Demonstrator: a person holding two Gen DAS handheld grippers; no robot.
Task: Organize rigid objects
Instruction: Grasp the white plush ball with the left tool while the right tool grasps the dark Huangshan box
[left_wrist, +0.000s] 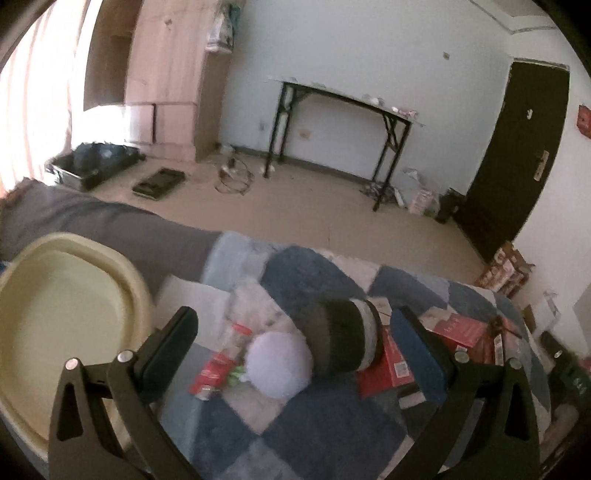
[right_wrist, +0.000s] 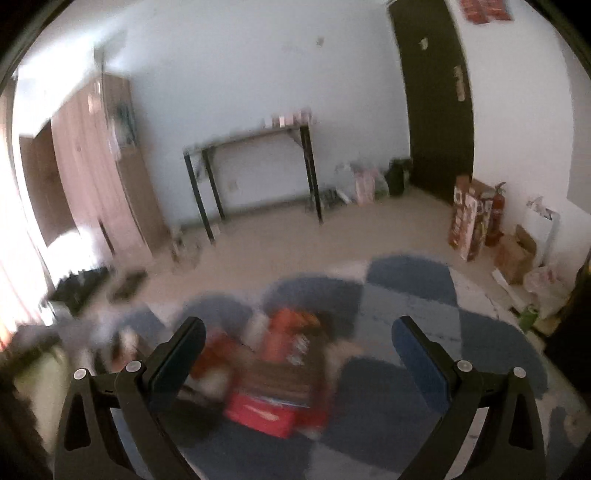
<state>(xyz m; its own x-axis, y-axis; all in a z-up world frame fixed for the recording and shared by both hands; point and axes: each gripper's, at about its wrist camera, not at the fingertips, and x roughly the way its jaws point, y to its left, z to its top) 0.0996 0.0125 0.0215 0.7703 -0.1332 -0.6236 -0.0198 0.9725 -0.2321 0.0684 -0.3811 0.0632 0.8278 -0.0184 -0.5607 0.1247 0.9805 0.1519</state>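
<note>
My left gripper (left_wrist: 295, 339) is open above a pile on a blue and white checked blanket (left_wrist: 306, 417). Between its fingers lie a dark cylinder with a white band (left_wrist: 341, 338), a white round ball (left_wrist: 277, 363), a small clear jar with a red lid (left_wrist: 238, 336) and a red packet (left_wrist: 210, 374). A red box (left_wrist: 388, 365) sits under the cylinder, and another red box (left_wrist: 458, 328) lies further right. A cream plastic basin (left_wrist: 62, 332) stands at the left. My right gripper (right_wrist: 299, 339) is open over a blurred heap of red boxes (right_wrist: 269, 410) and an orange packet (right_wrist: 288, 332).
Beyond the blanket edge is bare floor with a black-legged table (left_wrist: 332, 125) against the wall, a wooden wardrobe (left_wrist: 166, 74), a dark bin (left_wrist: 92, 166) and a dark door (left_wrist: 517, 147). Cartons and a red fire extinguisher (right_wrist: 495, 218) stand by the right wall.
</note>
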